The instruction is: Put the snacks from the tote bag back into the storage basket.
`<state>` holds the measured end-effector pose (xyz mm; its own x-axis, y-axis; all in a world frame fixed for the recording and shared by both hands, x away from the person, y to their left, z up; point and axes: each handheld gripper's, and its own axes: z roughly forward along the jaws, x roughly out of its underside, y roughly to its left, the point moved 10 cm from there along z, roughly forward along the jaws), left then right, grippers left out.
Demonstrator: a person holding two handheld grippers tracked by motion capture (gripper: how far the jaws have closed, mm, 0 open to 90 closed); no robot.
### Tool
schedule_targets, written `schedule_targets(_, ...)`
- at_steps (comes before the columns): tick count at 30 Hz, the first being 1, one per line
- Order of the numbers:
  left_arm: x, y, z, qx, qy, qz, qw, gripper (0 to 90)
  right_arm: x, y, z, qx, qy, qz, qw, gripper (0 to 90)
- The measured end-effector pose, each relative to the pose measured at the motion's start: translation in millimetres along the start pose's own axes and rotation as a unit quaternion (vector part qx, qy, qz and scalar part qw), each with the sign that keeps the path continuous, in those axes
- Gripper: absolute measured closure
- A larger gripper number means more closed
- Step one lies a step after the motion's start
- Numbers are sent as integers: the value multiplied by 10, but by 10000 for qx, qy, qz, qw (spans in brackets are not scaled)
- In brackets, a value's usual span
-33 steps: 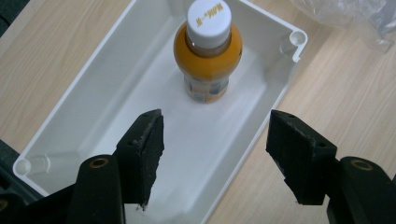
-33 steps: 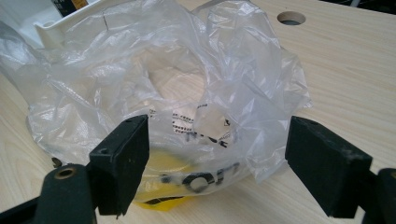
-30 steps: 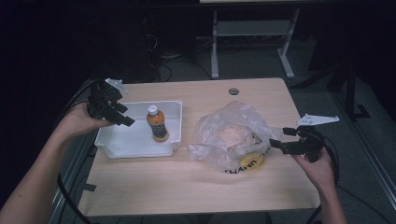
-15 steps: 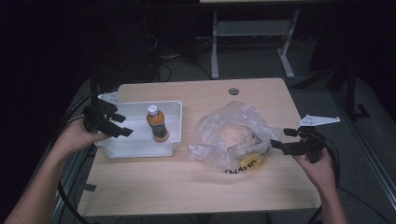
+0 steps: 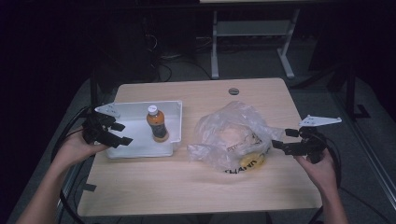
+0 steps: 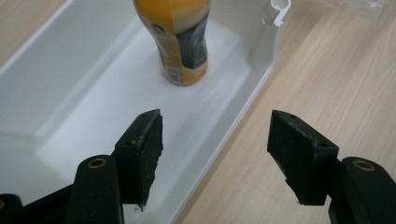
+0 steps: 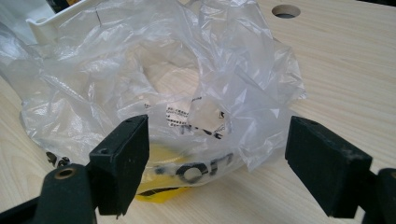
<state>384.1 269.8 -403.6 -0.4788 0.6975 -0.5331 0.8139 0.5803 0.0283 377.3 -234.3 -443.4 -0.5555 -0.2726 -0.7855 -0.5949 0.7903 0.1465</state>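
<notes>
Sinking toward the table (image 5: 196, 186) since a second ago, the left gripper (image 5: 122, 134) is now sitting lower and nearer the person, at the tray's (image 5: 173, 105) 9 o'clock corner, where earlier it was hanging higher over the tray's far left edge. Its jaws are standing wide apart with nothing between them; in the left gripper view they are straddling the tray's near wall (image 6: 243, 112), one jaw over the white floor, the other over bare wood. The left hand (image 5: 77, 147) is lying with the wrist low, pointing the gripper toward 3 o'clock across the tray. The right gripper (image 5: 279, 139) is staying where it was, at the bag's (image 5: 233, 135) 3 o'clock side, pointing toward 9 o'clock, jaws apart and just short of the crumpled plastic (image 7: 187, 84), gripping nothing. The bottle (image 5: 157, 123) is standing upright in the tray's right half, long axis vertical, white cap up, unmoved. The bag is lying at the table's middle, right of the tray, unchanged.
</notes>
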Motion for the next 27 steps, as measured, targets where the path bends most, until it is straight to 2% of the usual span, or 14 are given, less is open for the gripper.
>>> schedule_targets(5, 115, -39, 98, 75, 6, -108, 9999, 340, 6, -2, -3, 2, 2, 29, 10000, 212)
schedule_targets(10, 213, -60, 179, 44, 1, -175, 9998, 341, 32, -7, 6, -1, 44, 24, 10000, 212)
schedule_targets(13, 238, -90, 217, 71, -5, -162, 9998, 340, 52, 0, 17, -10, 91, 44, 9999, 212)
schedule_targets(27, 346, -167, 300, -50, -40, -114, 9999, 335, 86, -16, 10, -7, 119, 92, 9999, 212)
